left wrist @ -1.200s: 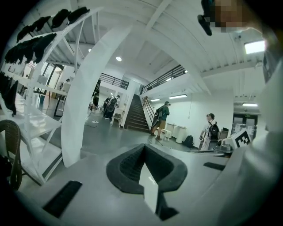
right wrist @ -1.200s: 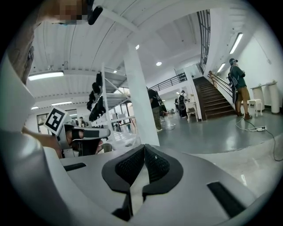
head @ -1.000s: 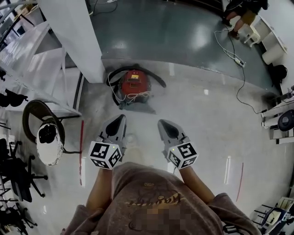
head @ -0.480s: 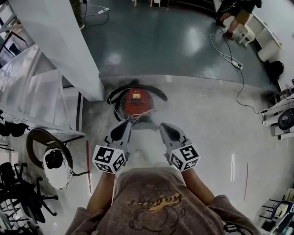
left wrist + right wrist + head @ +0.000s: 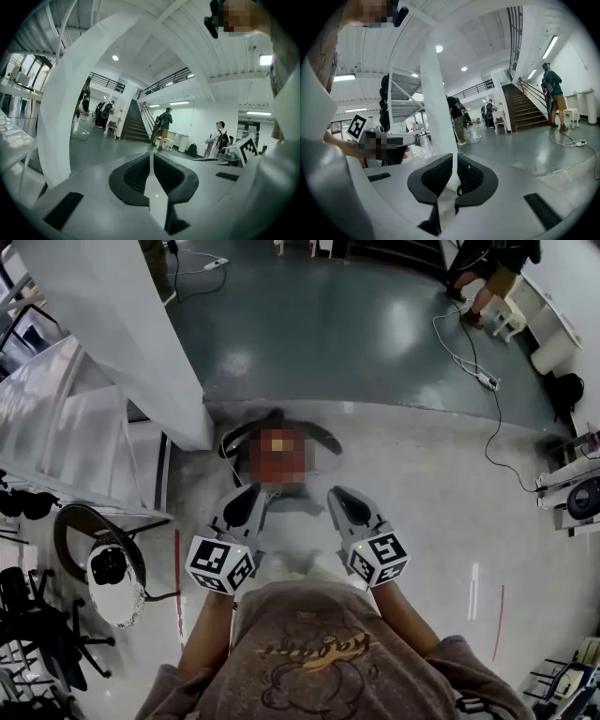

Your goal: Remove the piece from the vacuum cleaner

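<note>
Vacuum cleaner (image 5: 278,454) near white pillar (image 5: 122,334), black hose (image 5: 322,434) around it, cable (image 5: 466,351) beyond.

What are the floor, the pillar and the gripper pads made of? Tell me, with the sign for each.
Floor: pale polished stone or concrete, perhaps; it reflects lights.
Pillar: smooth white paint, core unclear.
Pads: black, ribbed, matte, likely rubber.

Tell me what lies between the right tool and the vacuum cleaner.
Nothing but a short stretch of bare pale floor lies between the right tool and the vacuum cleaner. The head view shows it.
</note>
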